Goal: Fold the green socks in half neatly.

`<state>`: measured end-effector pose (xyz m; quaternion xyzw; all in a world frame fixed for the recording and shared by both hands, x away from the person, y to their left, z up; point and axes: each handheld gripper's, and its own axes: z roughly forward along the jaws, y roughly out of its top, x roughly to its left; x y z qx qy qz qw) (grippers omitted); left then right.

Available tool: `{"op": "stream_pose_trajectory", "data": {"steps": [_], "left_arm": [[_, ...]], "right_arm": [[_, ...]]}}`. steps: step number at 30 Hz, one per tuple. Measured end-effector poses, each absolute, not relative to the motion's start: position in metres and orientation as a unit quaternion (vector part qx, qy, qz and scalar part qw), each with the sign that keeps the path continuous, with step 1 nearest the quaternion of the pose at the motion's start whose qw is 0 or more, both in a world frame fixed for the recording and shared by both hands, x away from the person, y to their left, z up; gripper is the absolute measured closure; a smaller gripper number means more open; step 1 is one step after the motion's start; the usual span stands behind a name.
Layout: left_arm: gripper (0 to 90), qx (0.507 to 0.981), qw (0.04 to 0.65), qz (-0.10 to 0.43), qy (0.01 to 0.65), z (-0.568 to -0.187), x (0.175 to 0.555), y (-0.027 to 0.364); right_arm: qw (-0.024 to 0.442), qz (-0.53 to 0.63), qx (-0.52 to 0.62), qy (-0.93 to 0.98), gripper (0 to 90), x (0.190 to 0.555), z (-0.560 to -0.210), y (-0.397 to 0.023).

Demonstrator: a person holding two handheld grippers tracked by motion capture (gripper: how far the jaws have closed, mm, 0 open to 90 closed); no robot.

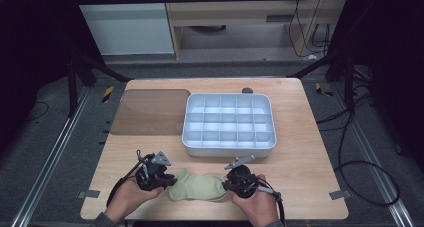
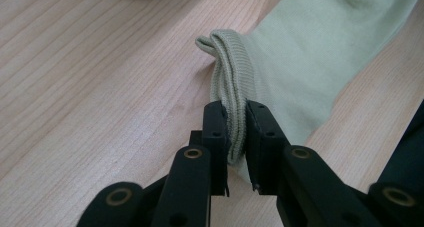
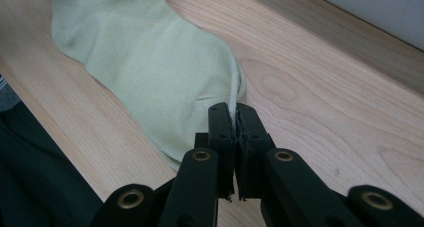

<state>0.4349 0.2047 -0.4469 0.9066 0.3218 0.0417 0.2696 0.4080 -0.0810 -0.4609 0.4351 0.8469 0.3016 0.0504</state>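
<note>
pale green sock lying flat near the front edge of the wooden worktop, stretched between the two tools, at about 6 o'clock from the white compartment tray. left hand-held gripper clamped on the ribbed cuff, both layers of the opening pinched together between the black jaws, probably so the cuff cannot gape or slide while the fabric is handled. right hand-held gripper shut on the thin folded edge at the far end, jaws nearly meeting since so little cloth sits between them. held at both ends like this, most likely to keep the sock taut and flat, ready for a fold or a roll; a one-sided grip would let the loose end drag and bunch.

in the high view, left hand-held gripper at 9 o'clock of the sock, right hand-held gripper at 3 o'clock, both low over the wood with a hand behind each. tray set close at 12 o'clock, its small cells bare, seemingly placed within easy reach as the place for the folded sock. brown translucent lid parked at 9 o'clock of the tray, well apart from the sock, presumably set aside to leave the cells open. small dark thing behind the tray, too small to tell.
</note>
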Motion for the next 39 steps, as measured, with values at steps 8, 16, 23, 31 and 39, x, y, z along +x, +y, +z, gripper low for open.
{"op": "stream_pose_trajectory", "data": {"steps": [8, 16, 23, 31, 39], "left_arm": [[79.7, 0.908, 0.271, 0.042, 0.317, -0.437, 0.434, 0.206], [79.7, 0.910, 0.272, 0.042, 0.310, -0.430, 0.433, 0.202], [79.7, 0.913, 0.268, 0.040, 0.305, -0.429, 0.432, 0.195], [79.7, 0.916, 0.268, 0.037, 0.298, -0.428, 0.431, 0.188], [79.6, 0.918, 0.266, 0.035, 0.293, -0.429, 0.429, 0.181]], "right_arm": [[0.051, 0.304, 0.435, 0.846, 87.4, 0.409, -0.463, -0.072], [0.051, 0.308, 0.431, 0.847, 87.4, 0.410, -0.463, -0.065], [0.053, 0.307, 0.429, 0.848, 87.3, 0.410, -0.464, -0.061], [0.052, 0.308, 0.431, 0.847, 87.2, 0.409, -0.466, -0.056], [0.052, 0.304, 0.426, 0.850, 82.4, 0.408, -0.470, -0.052]]}}
